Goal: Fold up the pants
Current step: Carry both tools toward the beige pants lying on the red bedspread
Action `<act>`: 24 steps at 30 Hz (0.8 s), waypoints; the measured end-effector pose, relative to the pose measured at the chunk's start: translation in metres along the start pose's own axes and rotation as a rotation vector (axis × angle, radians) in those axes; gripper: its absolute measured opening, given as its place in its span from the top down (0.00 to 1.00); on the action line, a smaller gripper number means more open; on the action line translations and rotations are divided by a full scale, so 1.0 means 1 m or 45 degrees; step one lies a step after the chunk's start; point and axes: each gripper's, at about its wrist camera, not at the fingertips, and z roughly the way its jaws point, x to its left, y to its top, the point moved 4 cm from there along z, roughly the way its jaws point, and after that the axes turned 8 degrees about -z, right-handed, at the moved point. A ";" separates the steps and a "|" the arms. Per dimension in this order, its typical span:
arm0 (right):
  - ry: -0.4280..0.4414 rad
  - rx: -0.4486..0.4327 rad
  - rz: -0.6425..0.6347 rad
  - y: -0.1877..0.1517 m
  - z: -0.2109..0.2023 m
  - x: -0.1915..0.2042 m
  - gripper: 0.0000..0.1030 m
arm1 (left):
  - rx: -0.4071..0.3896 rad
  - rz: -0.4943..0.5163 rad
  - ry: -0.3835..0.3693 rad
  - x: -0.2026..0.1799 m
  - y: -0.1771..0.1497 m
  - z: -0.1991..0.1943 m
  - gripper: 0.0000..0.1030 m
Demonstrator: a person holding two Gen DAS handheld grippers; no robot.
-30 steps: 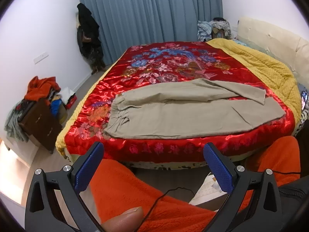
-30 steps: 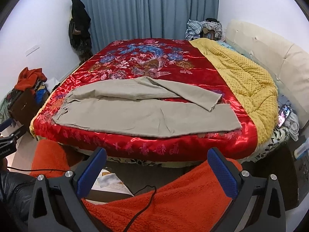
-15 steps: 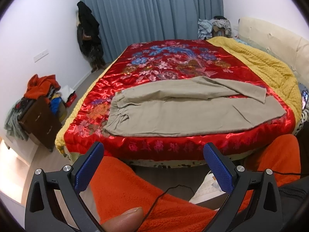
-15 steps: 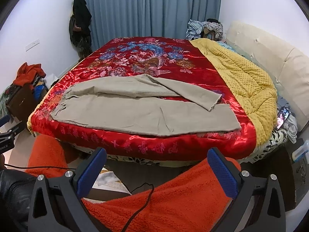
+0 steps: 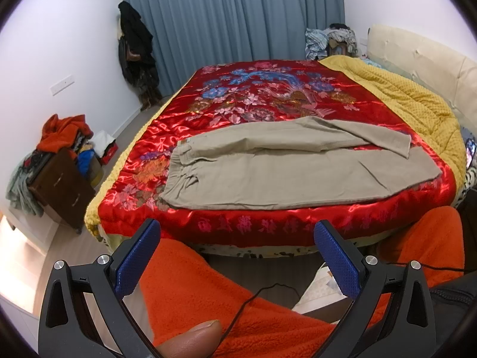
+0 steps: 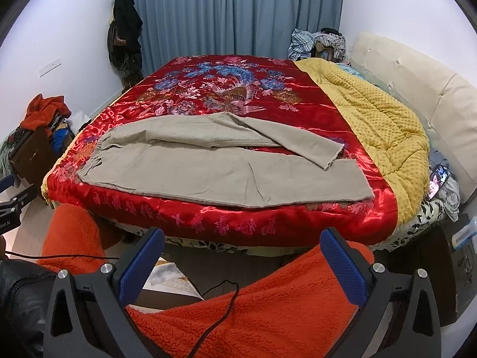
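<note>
Beige pants (image 5: 286, 173) lie flat along the near edge of a red floral bedspread (image 5: 268, 95), waistband at the left, legs to the right. The far leg's cuff lies across the near leg. They also show in the right wrist view (image 6: 214, 164). My left gripper (image 5: 237, 256) is open and empty, held back from the bed above orange-clad knees. My right gripper (image 6: 243, 259) is open and empty, also short of the bed's near edge.
A yellow quilt (image 6: 381, 119) covers the bed's right side by a cream headboard (image 6: 417, 80). A dark cabinet with piled clothes (image 5: 59, 167) stands left of the bed. Blue curtains (image 5: 232, 15) hang behind. A phone (image 6: 436, 180) lies at the right edge.
Both grippers have risen slightly and edged toward the bed, so the pants sit lower and larger in view. Both stay open.
</note>
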 end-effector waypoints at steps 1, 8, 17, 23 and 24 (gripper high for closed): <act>0.000 0.000 0.000 0.000 0.000 0.000 0.00 | 0.001 -0.001 -0.001 0.000 0.001 0.000 0.00; 0.011 0.010 -0.005 0.000 0.004 0.004 0.00 | 0.005 -0.001 -0.001 -0.001 -0.001 0.001 0.00; 0.027 0.011 -0.020 -0.002 0.007 0.012 0.00 | 0.006 -0.001 -0.001 -0.001 -0.001 0.001 0.00; 0.031 0.018 -0.023 -0.003 0.008 0.014 0.00 | 0.009 -0.001 0.001 0.000 -0.001 0.002 0.00; 0.032 0.018 -0.024 -0.003 0.009 0.014 0.00 | 0.010 -0.001 0.002 0.000 -0.002 0.002 0.00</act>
